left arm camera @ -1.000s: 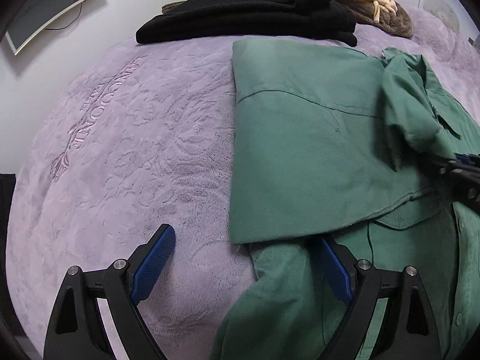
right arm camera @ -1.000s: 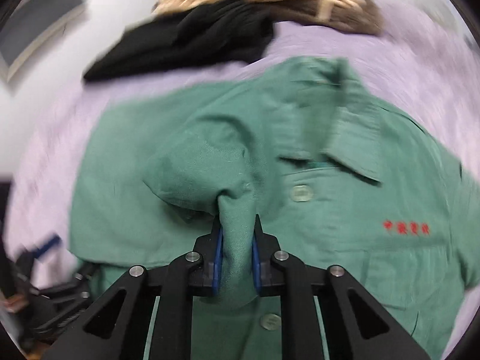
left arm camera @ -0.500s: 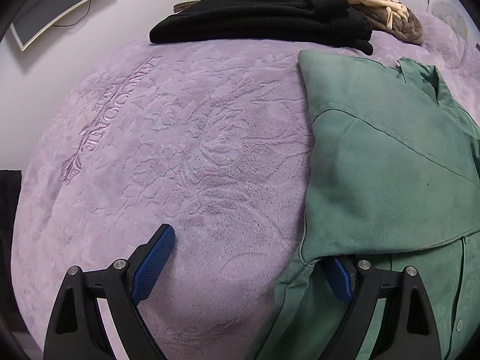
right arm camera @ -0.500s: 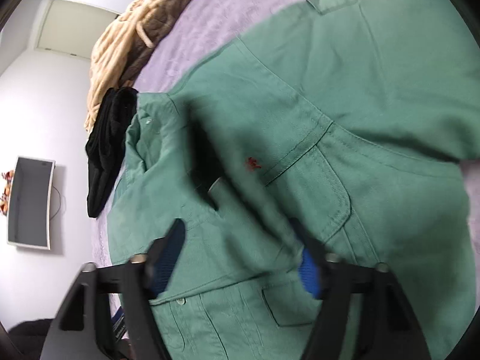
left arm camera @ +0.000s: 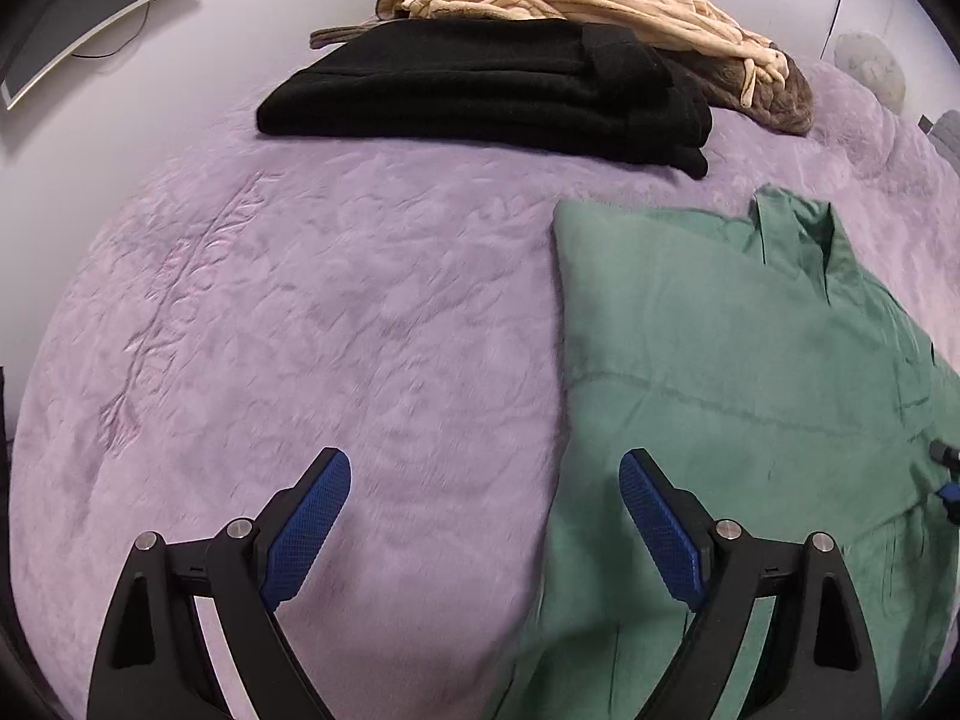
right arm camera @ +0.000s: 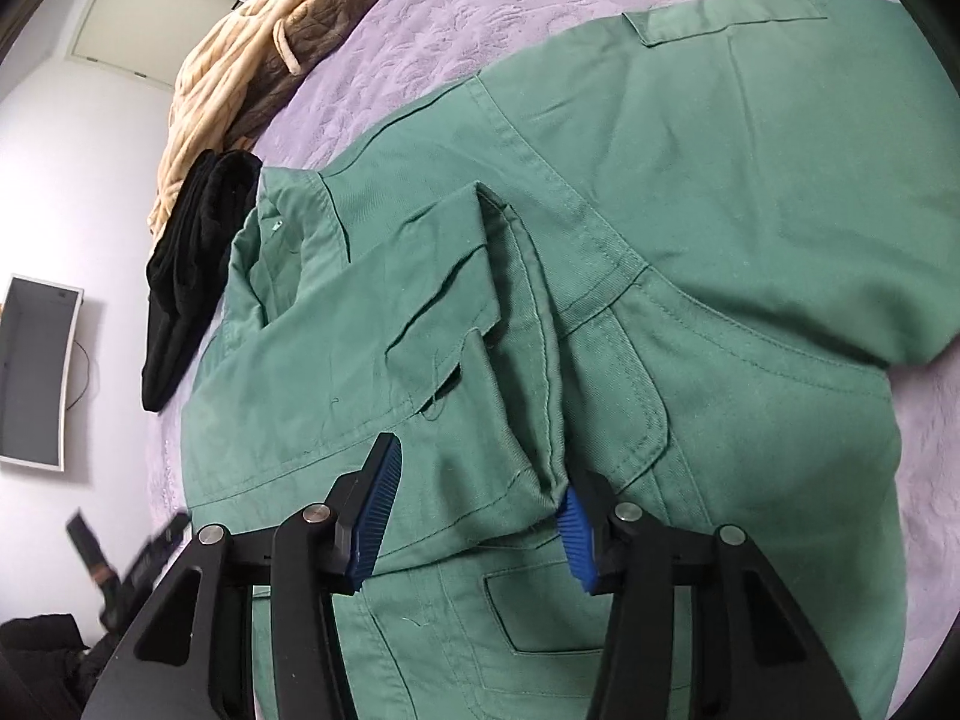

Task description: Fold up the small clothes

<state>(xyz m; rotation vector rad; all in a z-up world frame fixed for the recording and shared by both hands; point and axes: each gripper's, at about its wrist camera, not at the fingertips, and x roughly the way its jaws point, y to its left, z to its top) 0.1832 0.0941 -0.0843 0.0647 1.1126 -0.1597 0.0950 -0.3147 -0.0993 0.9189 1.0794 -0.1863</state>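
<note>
A green button shirt (left arm camera: 732, 372) lies on a lilac bedspread (left arm camera: 336, 312), its left side folded over the front. My left gripper (left arm camera: 486, 480) is open and empty, above the bedspread at the shirt's left folded edge. My right gripper (right arm camera: 474, 480) is open and hovers over the folded-in sleeve (right arm camera: 456, 324) of the shirt (right arm camera: 720, 240), its jaws astride the sleeve's cuff end without clamping it. The other sleeve lies spread out at the upper right in the right wrist view.
A folded black garment (left arm camera: 492, 90) and a beige and brown bundle (left arm camera: 600, 6) lie at the far side of the bed; both also show in the right wrist view (right arm camera: 192, 252). A monitor (right arm camera: 36, 372) hangs on the white wall.
My right gripper has let go of the green sleeve it was clamping and stands open over it. My left gripper has shifted left off the shirt's edge and tilted up.
</note>
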